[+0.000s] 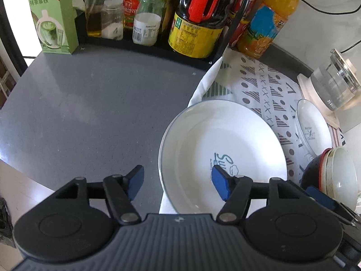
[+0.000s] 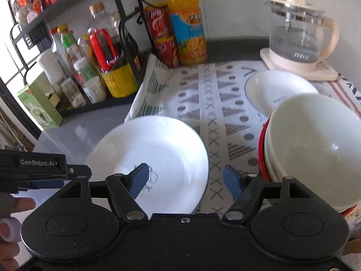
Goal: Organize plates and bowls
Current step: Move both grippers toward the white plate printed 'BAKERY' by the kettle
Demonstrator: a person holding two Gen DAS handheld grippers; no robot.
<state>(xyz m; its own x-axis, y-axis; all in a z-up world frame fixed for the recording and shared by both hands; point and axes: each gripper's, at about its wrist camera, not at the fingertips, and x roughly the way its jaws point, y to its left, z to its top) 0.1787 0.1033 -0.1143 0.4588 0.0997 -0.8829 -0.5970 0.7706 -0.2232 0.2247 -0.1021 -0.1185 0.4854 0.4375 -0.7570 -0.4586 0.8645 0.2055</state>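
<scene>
Grey desk (image 1: 90, 113): bare stretch ahead-left of left tongs (image 1: 178, 180), bounded by bottle rack (image 1: 146, 45) at far edge. Patterned cloth (image 2: 214, 94): ahead of right tongs (image 2: 186, 180). White plate (image 1: 223, 149): rim between left tongs' parted pads, untouched; near rim overhanging cloth edge. Stacked bowls (image 2: 315, 149): just right of right tongs, spread, gripping nothing. Small plate (image 2: 275, 90): beyond bowls.

Bare countertop (image 1: 90, 103) before bottle rack (image 1: 158, 47)
</scene>
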